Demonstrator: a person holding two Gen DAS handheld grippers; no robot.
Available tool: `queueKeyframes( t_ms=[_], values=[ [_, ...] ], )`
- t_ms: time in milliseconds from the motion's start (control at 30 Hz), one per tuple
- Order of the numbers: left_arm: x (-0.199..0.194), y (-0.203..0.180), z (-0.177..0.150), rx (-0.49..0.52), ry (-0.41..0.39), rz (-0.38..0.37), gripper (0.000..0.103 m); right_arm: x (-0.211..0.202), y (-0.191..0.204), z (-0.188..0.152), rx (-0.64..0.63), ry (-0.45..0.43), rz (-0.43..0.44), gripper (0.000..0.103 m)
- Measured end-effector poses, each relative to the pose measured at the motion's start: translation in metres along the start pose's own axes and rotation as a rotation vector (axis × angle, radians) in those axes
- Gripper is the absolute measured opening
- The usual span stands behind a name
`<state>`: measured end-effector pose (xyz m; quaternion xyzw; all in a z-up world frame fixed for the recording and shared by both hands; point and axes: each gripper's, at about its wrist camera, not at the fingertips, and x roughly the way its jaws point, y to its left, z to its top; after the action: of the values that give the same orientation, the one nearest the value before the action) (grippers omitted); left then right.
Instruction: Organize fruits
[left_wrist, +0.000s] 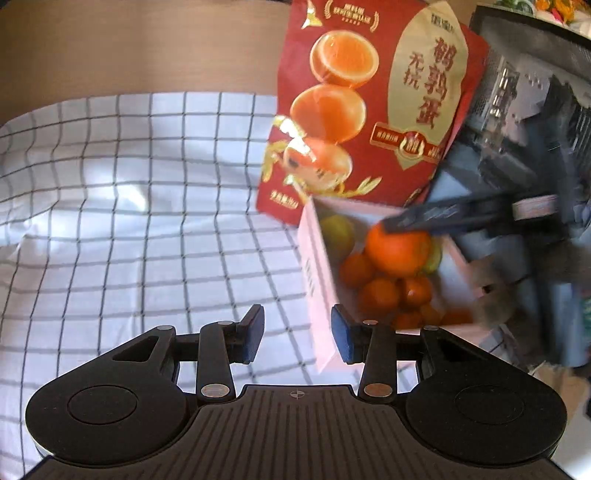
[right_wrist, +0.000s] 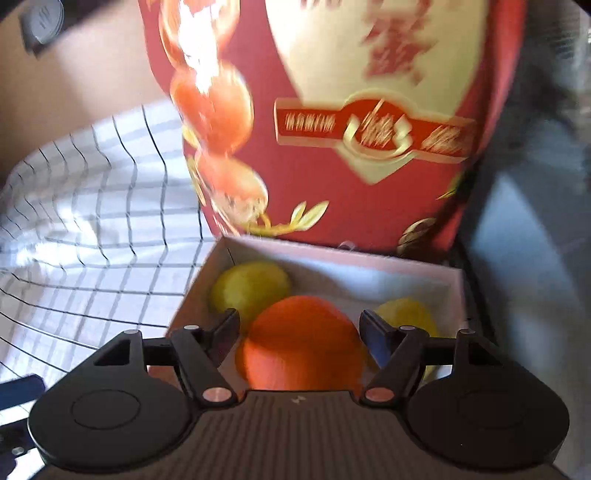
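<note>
A white box (left_wrist: 317, 280) on the checked cloth holds several small oranges (left_wrist: 378, 295), a yellow-green fruit (left_wrist: 338, 232) and a large orange (left_wrist: 399, 251). My right gripper (right_wrist: 299, 332) hovers over the box (right_wrist: 332, 254), its jaws spread around the large orange (right_wrist: 299, 343); whether the pads touch it is unclear. Two yellow fruits (right_wrist: 251, 284) lie behind it. In the left wrist view the right gripper's fingers (left_wrist: 443, 214) sit on top of the large orange. My left gripper (left_wrist: 297, 332) is open and empty beside the box's near-left corner.
A tall red package (left_wrist: 369, 103) printed with orange halves stands right behind the box. Dark metal equipment (left_wrist: 524, 110) is at the right. The white checked cloth (left_wrist: 129, 203) stretches to the left.
</note>
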<state>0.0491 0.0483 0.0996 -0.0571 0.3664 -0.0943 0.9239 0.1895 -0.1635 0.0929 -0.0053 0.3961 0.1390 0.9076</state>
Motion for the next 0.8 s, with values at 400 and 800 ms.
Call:
queueKeyframes(
  t_ms=[400, 800],
  values=[
    [-0.011, -0.008, -0.094, -0.015, -0.059, 0.155, 0.044, -0.101, 0.041, -0.117, -0.141, -0.193, -0.057, 0.083],
    [0.016, -0.027, -0.114, 0.025, -0.075, 0.211, 0.046, -0.058, 0.052, -0.18, -0.171, -0.099, -0.12, 0.087]
  ],
)
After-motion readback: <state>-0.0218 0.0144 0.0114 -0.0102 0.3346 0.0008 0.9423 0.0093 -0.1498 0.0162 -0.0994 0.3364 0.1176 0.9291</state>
